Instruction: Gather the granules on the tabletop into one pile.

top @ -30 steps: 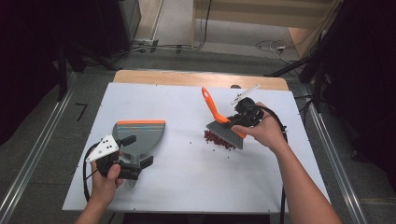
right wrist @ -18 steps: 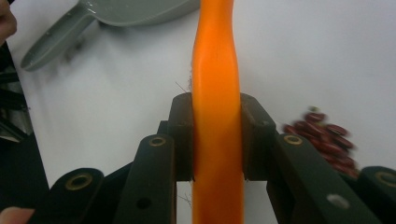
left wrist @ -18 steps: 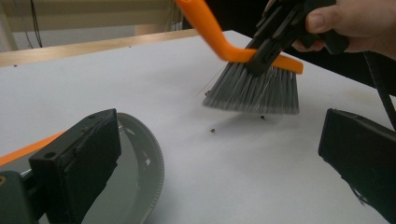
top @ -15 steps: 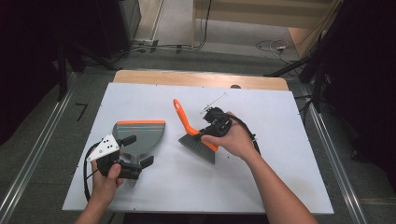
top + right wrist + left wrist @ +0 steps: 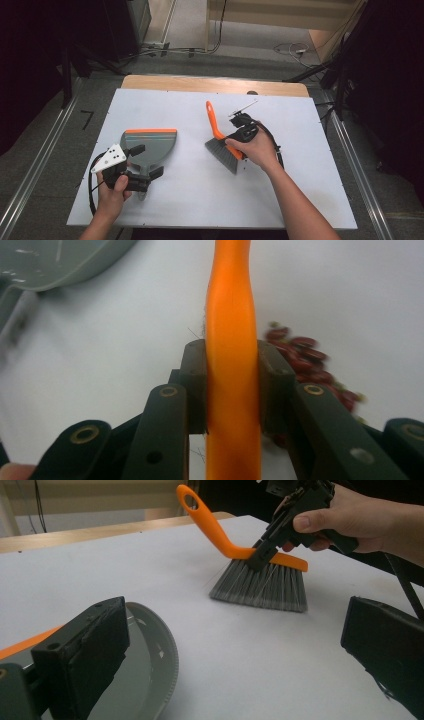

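Note:
A hand brush (image 5: pixel 223 154) with an orange handle and grey bristles stands on the white board right of centre. My right gripper (image 5: pixel 229 139) is shut on its handle (image 5: pixel 232 365), and the left gripper view shows that grip too (image 5: pixel 262 555). Beside the handle lies a small pile of dark red beans (image 5: pixel 300 357). A grey dustpan (image 5: pixel 150 145) with an orange lip lies at the left. My left gripper (image 5: pixel 145 175) is at its handle end, jaws wide apart (image 5: pixel 235 625), and the pan's grey rim (image 5: pixel 160 655) lies by one jaw.
The white board (image 5: pixel 190 200) rests on a wooden table whose far edge (image 5: pixel 215 84) shows at the back. Metal rails (image 5: pixel 350 150) run along both sides. Cables (image 5: pixel 92 185) trail from each gripper towards the person.
The brush swept left across the board towards the dustpan, then came back a little to the right. The left gripper and the dustpan have stayed still.

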`<control>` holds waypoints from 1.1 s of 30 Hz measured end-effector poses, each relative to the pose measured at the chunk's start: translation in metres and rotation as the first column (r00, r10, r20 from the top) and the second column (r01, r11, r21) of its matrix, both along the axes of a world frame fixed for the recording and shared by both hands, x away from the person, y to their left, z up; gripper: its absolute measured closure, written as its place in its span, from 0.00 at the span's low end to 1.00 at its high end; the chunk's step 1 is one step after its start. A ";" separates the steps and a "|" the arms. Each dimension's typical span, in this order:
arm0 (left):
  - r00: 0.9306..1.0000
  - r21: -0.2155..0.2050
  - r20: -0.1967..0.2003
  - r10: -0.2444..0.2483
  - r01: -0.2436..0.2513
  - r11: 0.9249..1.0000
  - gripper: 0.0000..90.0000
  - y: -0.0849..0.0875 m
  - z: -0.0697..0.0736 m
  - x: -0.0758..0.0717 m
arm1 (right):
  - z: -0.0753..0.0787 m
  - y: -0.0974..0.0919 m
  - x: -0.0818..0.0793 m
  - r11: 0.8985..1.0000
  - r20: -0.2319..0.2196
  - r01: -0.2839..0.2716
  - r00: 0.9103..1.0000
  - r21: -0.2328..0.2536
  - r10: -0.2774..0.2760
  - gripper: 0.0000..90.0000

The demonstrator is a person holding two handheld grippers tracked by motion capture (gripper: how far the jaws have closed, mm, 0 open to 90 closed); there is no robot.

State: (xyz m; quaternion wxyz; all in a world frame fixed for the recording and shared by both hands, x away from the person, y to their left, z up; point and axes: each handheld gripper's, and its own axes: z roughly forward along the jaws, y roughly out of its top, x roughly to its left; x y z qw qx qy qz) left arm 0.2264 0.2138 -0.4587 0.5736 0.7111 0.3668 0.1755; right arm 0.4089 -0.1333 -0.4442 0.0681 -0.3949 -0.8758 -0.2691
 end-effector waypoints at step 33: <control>1.000 0.006 -0.003 0.001 -0.001 1.000 0.00 -0.002 -0.001 0.000 | 0.001 -0.027 0.003 0.920 0.128 -0.391 0.912 -0.023 0.390 0.77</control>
